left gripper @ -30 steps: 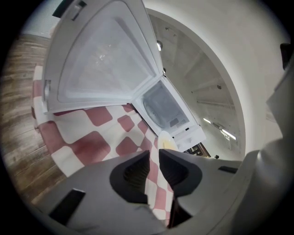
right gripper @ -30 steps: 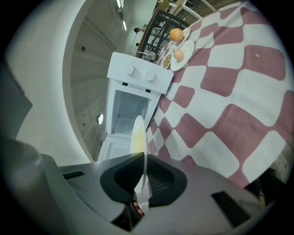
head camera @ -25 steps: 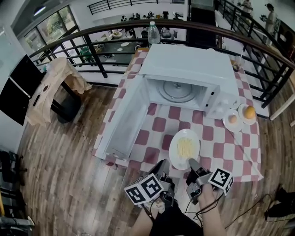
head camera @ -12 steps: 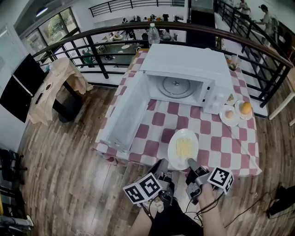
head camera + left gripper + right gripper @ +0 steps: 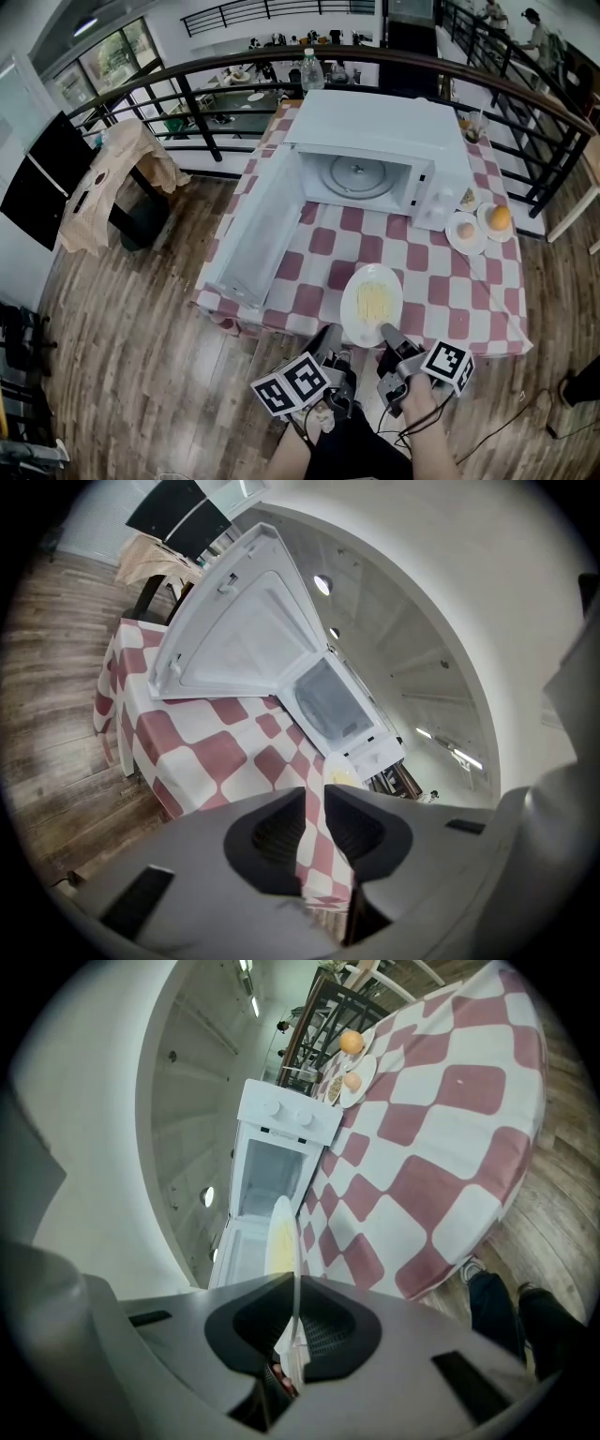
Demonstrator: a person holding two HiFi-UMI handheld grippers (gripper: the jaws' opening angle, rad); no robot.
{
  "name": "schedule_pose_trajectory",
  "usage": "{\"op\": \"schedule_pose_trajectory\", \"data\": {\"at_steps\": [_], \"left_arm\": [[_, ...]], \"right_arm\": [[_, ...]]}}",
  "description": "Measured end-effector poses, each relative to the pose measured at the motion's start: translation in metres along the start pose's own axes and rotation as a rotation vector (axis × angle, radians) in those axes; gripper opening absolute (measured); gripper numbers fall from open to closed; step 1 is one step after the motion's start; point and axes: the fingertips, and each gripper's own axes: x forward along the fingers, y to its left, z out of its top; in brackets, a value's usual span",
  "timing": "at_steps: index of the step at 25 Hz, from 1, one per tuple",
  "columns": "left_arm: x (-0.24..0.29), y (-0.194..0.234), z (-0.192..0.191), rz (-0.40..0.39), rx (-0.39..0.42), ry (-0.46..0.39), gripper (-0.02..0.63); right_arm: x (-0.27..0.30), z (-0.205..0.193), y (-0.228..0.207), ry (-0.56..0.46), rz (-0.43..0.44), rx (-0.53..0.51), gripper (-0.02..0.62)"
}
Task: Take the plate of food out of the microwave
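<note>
Since a second ago the round white plate of pale yellow food has come back a little toward the near edge of the red-and-white checked tablecloth, and both grippers have drawn back with it.

Where it is now: the plate is fully out of the boxy white microwave, which stands at 12 o'clock from it. The white microwave door hangs open toward 10 o'clock. The glass turntable inside is bare. We cannot tell whether the plate rests on the cloth or hangs just above it.

Our right gripper is clamped on the plate's rim at about 5 o'clock; its own view shows the rim edge-on between the closed jaws. Our left gripper sits at 7 o'clock, just beside the plate and not touching it. Its jaws are a little apart, with only tablecloth visible through the gap.

Two small white dishes, one with an egg and one with an orange, sit at 2 o'clock, well apart from the plate.

Step, as we judge it: removal is done and we are at the set-down. Next move calls for keeping the plate level on a one-sided rim grip, settling it flat on the cloth away from the near edge, then opening the right jaws and backing off. The free left gripper could steady the rim at 7 o'clock.
</note>
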Motion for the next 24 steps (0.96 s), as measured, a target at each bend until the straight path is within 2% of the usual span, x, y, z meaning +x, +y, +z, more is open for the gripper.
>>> {"op": "schedule_pose_trajectory", "data": {"at_steps": [5,12,16,24], "left_arm": [[-0.0002,-0.0012,0.0003,-0.003,0.007,0.006,0.104],[0.0002,-0.0032,-0.0038,-0.003,0.013,0.019,0.103],[0.0025,-0.004,-0.0041,-0.006,0.019,0.022,0.103],[0.0016,-0.0073,-0.0031,-0.013,0.018,0.02,0.103]], "right_arm": [[-0.0033,0.0013,-0.0032,-0.014,-0.039,0.009,0.028],[-0.0047,0.0035,-0.0034,-0.019,-0.041,0.016,0.028],[-0.0027,0.0057,-0.0019,-0.023,-0.015,0.018,0.028],[-0.009,0.0081,-0.0044,-0.035,-0.047,0.022,0.028]]}}
